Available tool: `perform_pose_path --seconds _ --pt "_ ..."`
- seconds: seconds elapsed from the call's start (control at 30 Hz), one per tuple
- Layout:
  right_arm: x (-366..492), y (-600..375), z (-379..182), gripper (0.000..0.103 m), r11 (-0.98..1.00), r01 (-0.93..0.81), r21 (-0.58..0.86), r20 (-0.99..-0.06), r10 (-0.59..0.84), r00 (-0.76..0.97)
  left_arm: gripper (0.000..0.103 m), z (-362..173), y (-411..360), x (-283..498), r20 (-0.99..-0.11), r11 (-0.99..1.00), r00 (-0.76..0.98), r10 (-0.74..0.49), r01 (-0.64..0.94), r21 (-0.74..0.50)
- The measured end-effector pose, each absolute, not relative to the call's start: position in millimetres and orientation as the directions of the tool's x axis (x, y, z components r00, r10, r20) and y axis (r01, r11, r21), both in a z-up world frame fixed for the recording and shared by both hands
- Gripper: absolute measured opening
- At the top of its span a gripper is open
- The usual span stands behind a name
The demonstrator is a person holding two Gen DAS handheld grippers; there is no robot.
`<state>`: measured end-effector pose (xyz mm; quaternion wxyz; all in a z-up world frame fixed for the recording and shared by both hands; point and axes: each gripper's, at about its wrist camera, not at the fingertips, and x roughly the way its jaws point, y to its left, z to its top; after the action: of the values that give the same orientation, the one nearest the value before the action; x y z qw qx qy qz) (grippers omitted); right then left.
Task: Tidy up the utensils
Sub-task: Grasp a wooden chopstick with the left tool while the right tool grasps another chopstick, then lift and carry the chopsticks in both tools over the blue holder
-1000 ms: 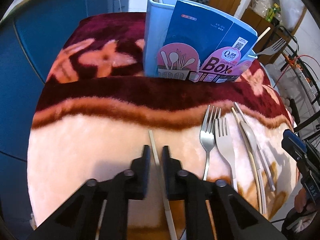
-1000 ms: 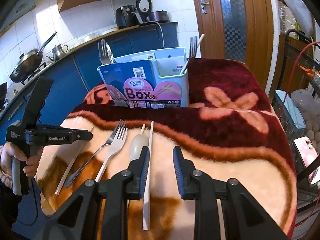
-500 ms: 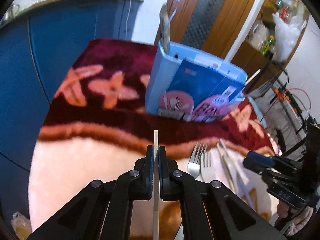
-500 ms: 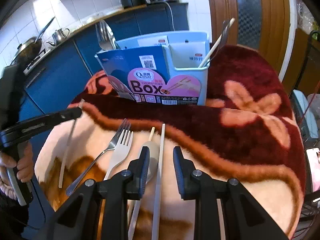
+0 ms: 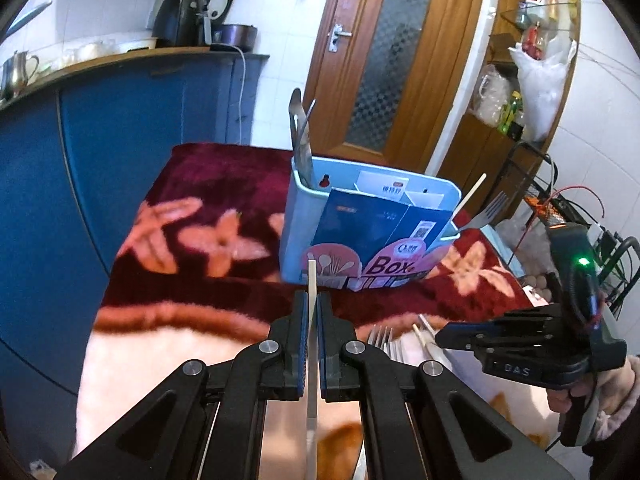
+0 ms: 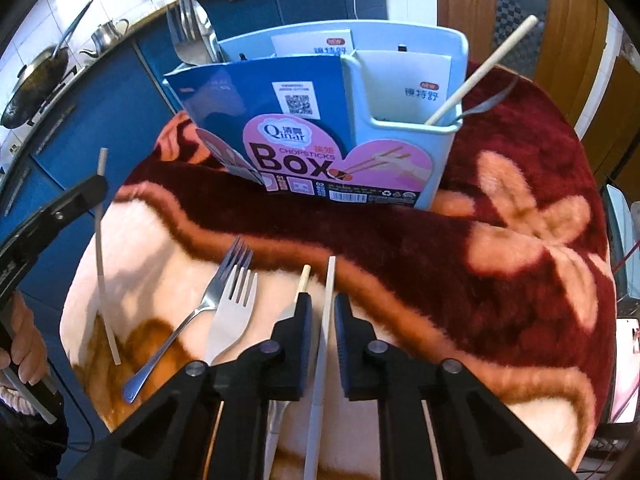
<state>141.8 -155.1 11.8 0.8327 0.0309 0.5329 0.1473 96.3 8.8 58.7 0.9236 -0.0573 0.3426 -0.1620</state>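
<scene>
Door (image 5: 384, 60) left view, wok (image 6: 34, 84) right

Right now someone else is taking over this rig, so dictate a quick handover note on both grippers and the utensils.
Left gripper: shut on a white chopstick, lifted off the blanket.
Right gripper: jaws closing around a second white chopstick, still lying on the blanket.
Done: light blue plastic utensil holder already has spoons, a fork and a chopstick.
Left: the two forks, a wooden chopstick and both held chopsticks go in the holder.
</scene>
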Motion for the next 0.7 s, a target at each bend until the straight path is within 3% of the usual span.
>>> perform_pose_path --seconds 0.4,0.7 --pt "151.3 -156.5 5.4 0.007 0.950 -0.203 0.239 -0.882 0.300 0.363 0.004 65.3 14.4 95.1 -0.569 0.934 0.741 -0.357 0.267 -0.237" --pt "104.9 -182.6 47.9 0.006 0.935 -0.224 0.277 -0.711 0.356 0.607 0.004 94.4 17.3 88.6 -0.468 0.922 0.798 -0.379 0.282 -0.266"
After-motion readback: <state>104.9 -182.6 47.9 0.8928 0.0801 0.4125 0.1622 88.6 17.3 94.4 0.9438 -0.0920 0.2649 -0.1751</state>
